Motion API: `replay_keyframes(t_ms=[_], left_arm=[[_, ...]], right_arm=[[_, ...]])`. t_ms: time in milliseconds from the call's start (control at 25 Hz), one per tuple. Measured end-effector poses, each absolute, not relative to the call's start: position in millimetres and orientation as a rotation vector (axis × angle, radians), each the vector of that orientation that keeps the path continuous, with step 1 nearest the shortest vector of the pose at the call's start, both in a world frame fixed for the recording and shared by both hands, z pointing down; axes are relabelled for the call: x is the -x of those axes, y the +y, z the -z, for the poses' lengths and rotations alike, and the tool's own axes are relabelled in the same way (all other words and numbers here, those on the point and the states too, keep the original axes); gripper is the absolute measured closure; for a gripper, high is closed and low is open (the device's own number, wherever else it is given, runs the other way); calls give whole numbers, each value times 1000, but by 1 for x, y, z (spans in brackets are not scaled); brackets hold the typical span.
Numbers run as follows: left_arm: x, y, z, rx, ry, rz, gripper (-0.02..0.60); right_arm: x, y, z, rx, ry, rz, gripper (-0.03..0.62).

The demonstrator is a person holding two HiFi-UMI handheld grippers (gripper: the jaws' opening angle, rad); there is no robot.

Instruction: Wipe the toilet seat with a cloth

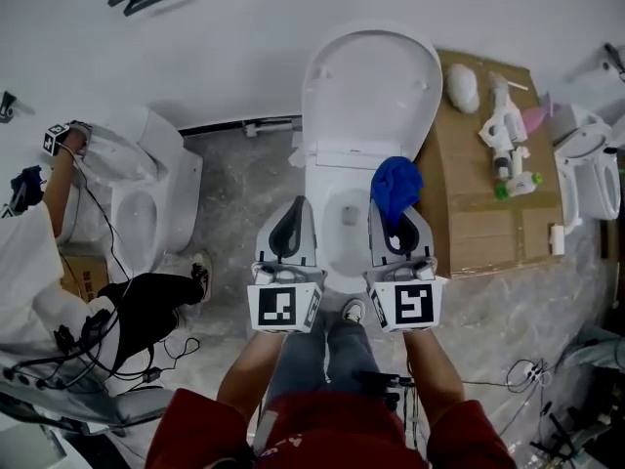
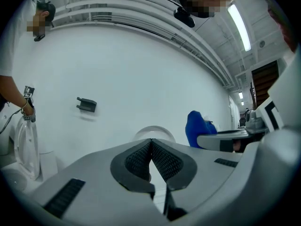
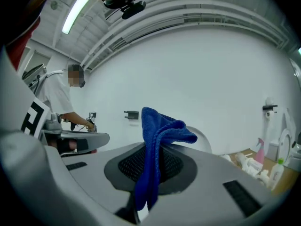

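The right gripper has its jaws closed on a blue cloth. The cloth bunches up above the jaws and hangs in a fold below them. Behind it rises a white lid. The left gripper shows at the left, in front of a person in a white shirt. A black bracket sits on the wall. Bottles stand at the right.

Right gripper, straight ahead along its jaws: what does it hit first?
Probably the raised lid, whose top edge shows just behind the cloth gripped in the right gripper. Depth is unclear; if it passes over the lid, the white wall comes next.
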State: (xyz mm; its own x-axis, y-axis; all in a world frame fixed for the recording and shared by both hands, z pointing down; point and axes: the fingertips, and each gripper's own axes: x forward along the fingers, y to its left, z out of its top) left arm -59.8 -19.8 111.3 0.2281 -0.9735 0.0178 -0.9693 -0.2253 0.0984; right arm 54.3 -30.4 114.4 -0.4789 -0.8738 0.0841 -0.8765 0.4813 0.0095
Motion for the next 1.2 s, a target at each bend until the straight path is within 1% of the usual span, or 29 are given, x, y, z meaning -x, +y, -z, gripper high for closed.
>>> replay_keyframes(t_ms=[240,520,1200], left_arm=[[51,6,-56,-2433,-1883,124,565],[32,35,-10,-2521,-1867,136,565],[15,53,26,-2609,-1876,201,565]], right_arm=[[-75,8,-40,-1618,-2644,27,534],[-92,42,5,-1663,-2662,35,534],[-115,63,13,-1740,-2626,56,534]])
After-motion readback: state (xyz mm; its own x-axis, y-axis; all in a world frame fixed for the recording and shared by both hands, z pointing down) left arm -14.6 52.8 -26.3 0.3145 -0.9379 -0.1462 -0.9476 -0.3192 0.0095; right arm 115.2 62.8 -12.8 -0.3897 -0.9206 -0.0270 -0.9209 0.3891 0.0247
